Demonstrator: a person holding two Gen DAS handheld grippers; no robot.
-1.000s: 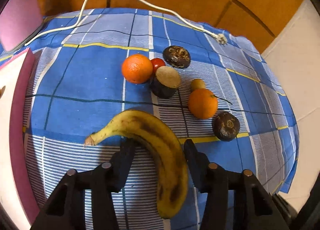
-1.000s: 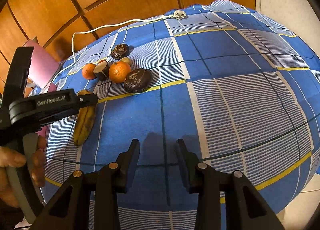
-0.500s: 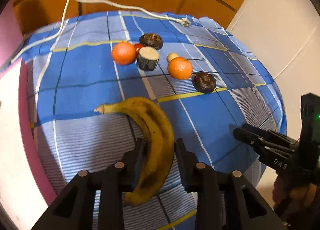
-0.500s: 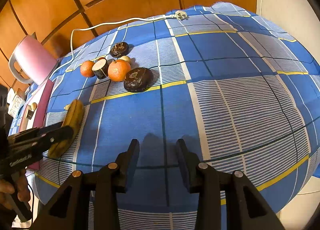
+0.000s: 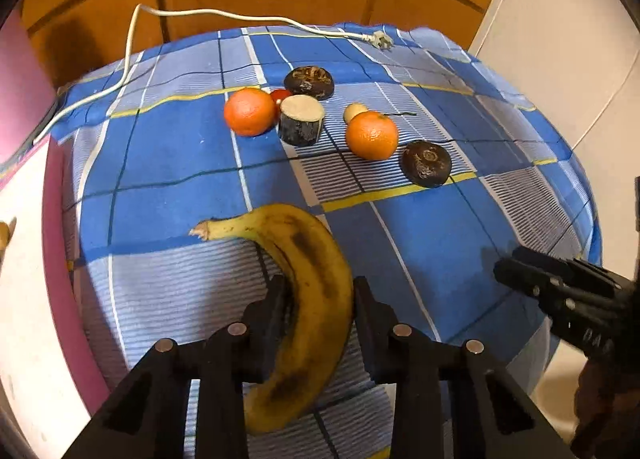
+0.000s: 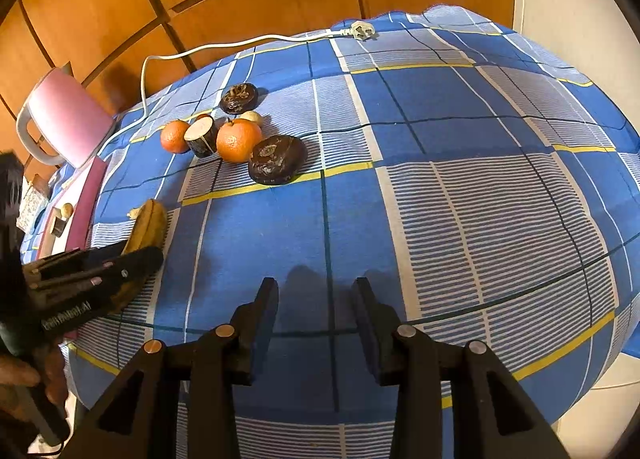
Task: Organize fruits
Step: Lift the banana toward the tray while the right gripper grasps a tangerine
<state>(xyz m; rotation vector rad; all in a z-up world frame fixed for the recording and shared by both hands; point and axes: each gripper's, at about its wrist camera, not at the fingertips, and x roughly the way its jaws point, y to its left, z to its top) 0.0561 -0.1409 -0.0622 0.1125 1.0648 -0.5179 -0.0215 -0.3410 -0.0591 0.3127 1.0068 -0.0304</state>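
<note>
My left gripper (image 5: 318, 291) is shut on a spotted yellow banana (image 5: 308, 279), its stem pointing left; both show in the right wrist view, gripper (image 6: 152, 259) and banana (image 6: 148, 223). On the blue checked cloth (image 5: 168, 163) lie two oranges (image 5: 249, 111) (image 5: 372, 135), a small red fruit (image 5: 281, 95), a cut dark-skinned piece (image 5: 301, 125), a small pale fruit (image 5: 355, 112) and two dark brown fruits (image 5: 309, 81) (image 5: 426, 168). My right gripper (image 6: 316, 299) is open and empty over bare cloth, also seen at the left wrist view's right edge (image 5: 516, 271).
A white power cord (image 5: 132, 39) with its plug (image 5: 380, 39) runs along the back of the table. A pink kettle (image 6: 68, 119) stands at the far left. A pink-edged white board (image 5: 36, 259) lies left of the banana. Wood panelling stands behind.
My left gripper closed on the banana and drew back with it. The right gripper stayed still and open.
</note>
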